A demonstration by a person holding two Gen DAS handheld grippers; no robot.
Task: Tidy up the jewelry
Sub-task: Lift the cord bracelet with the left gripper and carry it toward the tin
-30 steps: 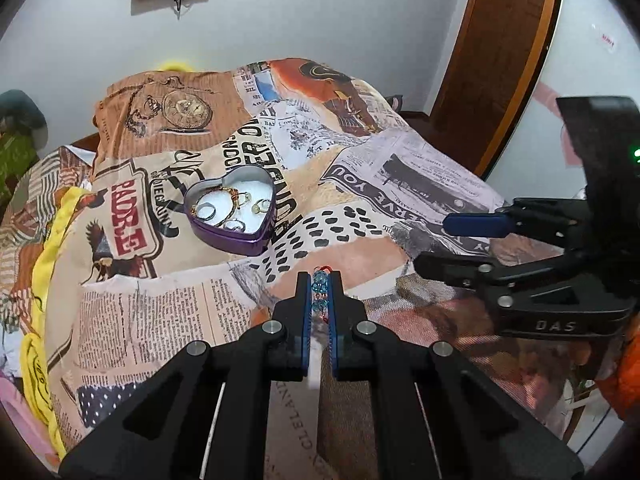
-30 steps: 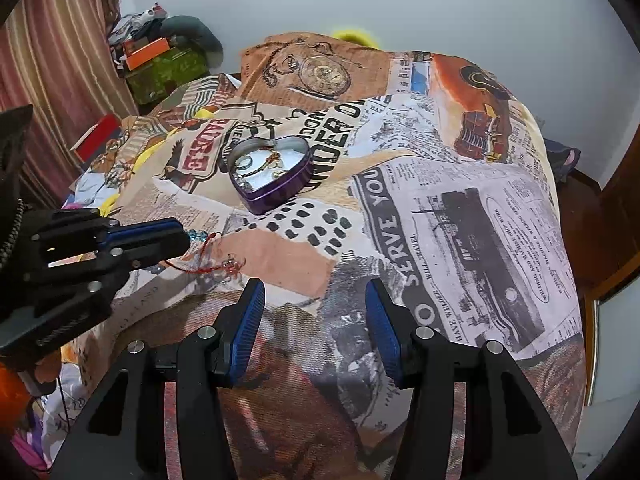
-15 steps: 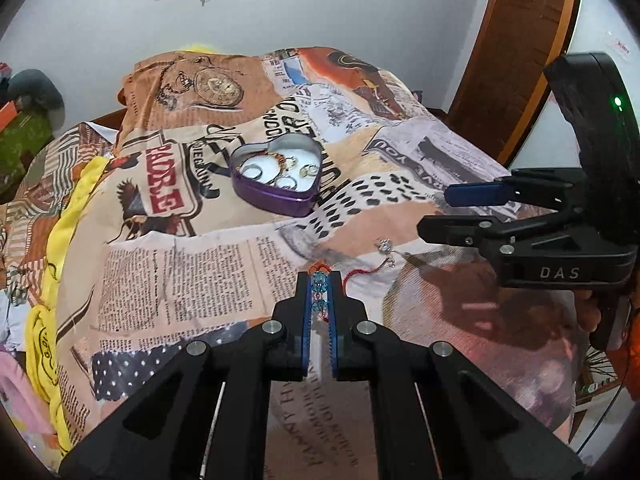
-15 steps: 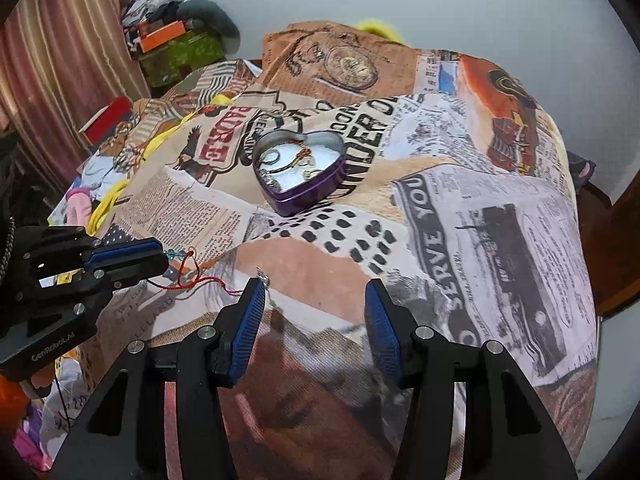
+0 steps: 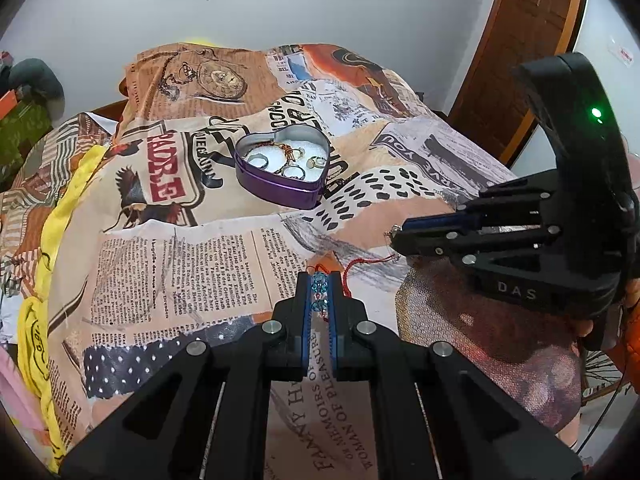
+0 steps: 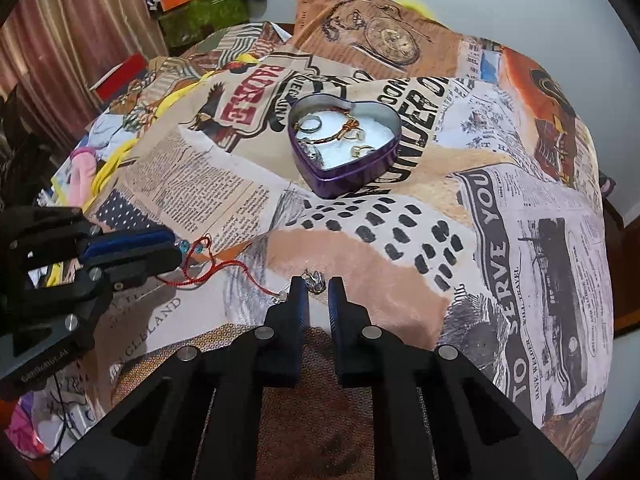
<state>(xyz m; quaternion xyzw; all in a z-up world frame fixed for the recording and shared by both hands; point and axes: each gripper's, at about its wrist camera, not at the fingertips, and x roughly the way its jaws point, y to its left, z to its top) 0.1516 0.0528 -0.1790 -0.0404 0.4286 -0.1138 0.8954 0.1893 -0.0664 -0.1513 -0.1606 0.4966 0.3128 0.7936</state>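
A red thread bracelet [image 6: 224, 266] with blue beads [image 5: 319, 286] is strung between my two grippers, just above the printed bedspread. My left gripper [image 5: 320, 280] is shut on the beaded end, and shows at the left edge of the right wrist view as the left gripper [image 6: 174, 250]. My right gripper [image 6: 317, 280] is shut on the bracelet's small silver charm [image 6: 313, 277]; from the left wrist it appears as the right gripper [image 5: 394, 236]. Beyond both sits an open purple heart-shaped tin [image 5: 280, 192], the same tin [image 6: 344, 184], holding several rings and an orange-brown cord bracelet.
The bedspread [image 5: 168, 272] with newspaper print covers a mounded bed. Yellow cloth [image 5: 44, 240] bunches along its left side. A brown door [image 5: 520, 52] stands at the far right. Boxes and clutter [image 6: 188, 0] pile up by a curtain at the back left.
The right gripper's jaws went from wide apart to shut on the silver charm end. Both grippers shifted forward and lower, so the tin looks nearer.
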